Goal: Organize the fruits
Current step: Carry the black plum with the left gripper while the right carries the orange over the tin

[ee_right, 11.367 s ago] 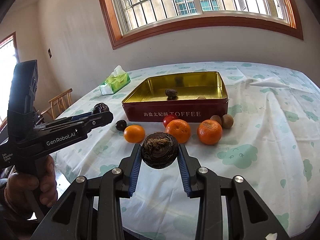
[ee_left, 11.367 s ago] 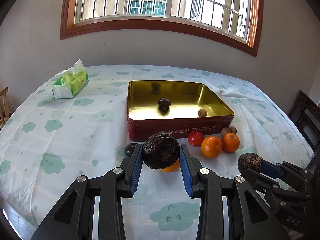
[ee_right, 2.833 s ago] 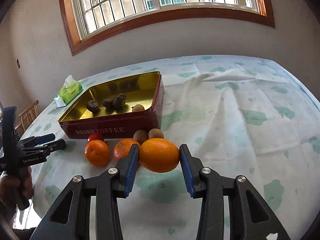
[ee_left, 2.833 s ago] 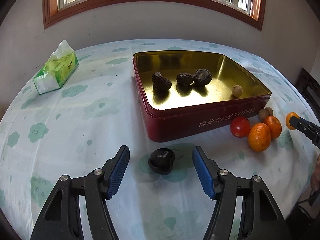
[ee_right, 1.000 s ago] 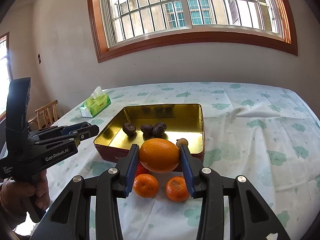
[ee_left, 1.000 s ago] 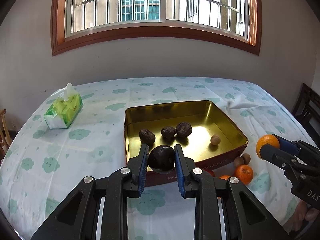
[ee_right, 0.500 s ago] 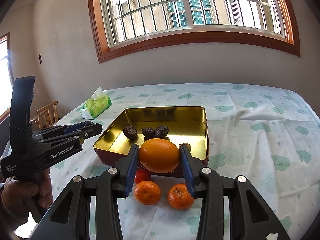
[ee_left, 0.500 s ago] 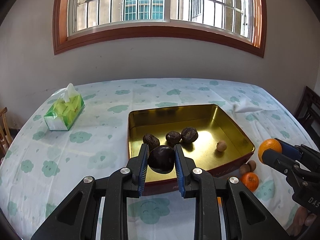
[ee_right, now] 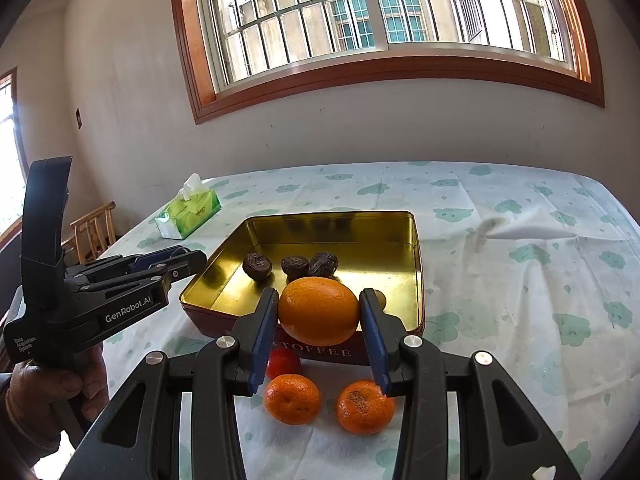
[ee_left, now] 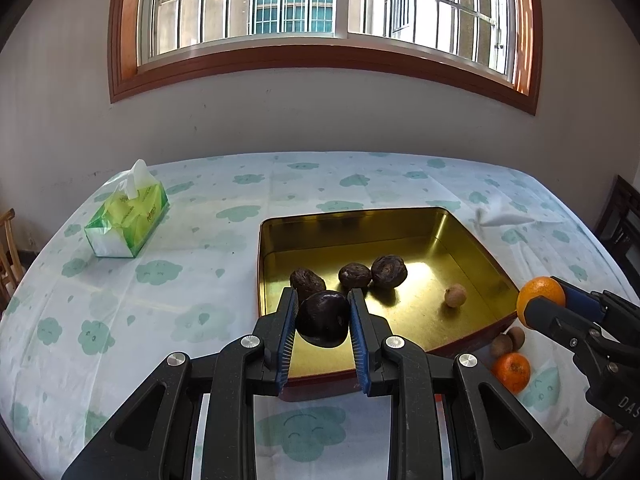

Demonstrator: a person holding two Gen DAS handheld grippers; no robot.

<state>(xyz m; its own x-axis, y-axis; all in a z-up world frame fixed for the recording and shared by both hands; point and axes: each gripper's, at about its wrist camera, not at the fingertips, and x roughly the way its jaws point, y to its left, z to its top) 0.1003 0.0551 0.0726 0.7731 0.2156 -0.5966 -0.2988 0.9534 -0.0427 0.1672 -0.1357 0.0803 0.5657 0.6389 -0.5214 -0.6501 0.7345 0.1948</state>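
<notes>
Both grippers hold fruit over the tin's near edge.
The left gripper (ee_left: 323,320) has its fingers clamped on a dark fruit (ee_left: 324,318) above the near-left corner of the tin (ee_left: 472,240); the right gripper (ee_right: 319,312) grips an orange (ee_right: 318,310) at the near right wall. Three wrinkled fruits (ee_left: 354,276) and a small brown one (ee_left: 456,295) lie inside. Two mandarins (ee_right: 292,398) and a tomato (ee_right: 283,362) sit on the bench (ee_left: 180,280) near the tin.

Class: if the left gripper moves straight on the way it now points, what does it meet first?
Probably the nearest wrinkled dark fruit inside the gold tin, just beyond the dark fruit it holds; depth is uncertain.
</notes>
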